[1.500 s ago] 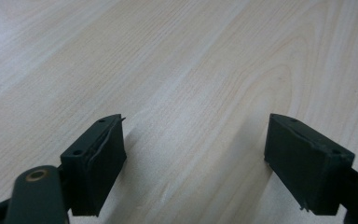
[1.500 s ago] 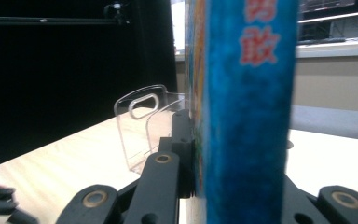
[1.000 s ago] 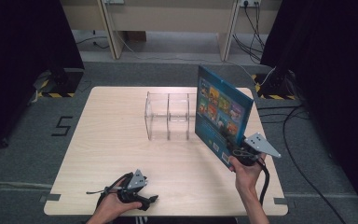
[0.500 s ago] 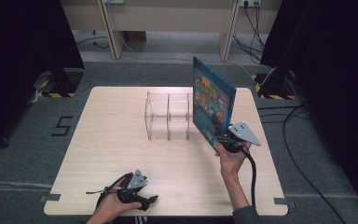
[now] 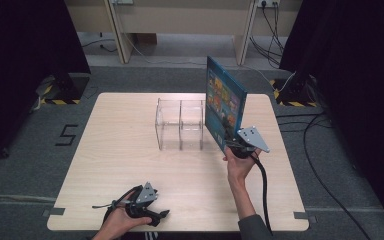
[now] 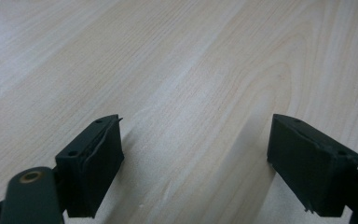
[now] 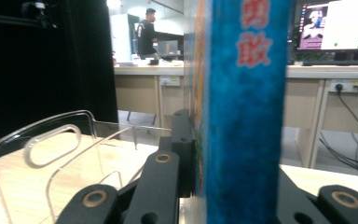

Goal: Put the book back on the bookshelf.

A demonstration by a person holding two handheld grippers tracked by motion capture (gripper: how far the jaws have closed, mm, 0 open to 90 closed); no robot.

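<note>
At seven o'clock on the pale wooden table (image 5: 110, 150), the left gripper (image 5: 147, 212) rests with jaws apart and empty. At the centre stands a clear acrylic two-bay divider rack (image 5: 180, 122); just toward three o'clock, the right gripper (image 5: 237, 145) is clamped on the bottom edge of a thin blue hardcover picture book (image 5: 223, 105), held upright above the table. The book looks stiff, light and probably glossy-slick, so a low grip near the spine seems best.

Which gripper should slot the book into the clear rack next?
Right. The right gripper already clamps the blue book upright beside the clear rack. The left gripper sits open at the table's near edge.
</note>
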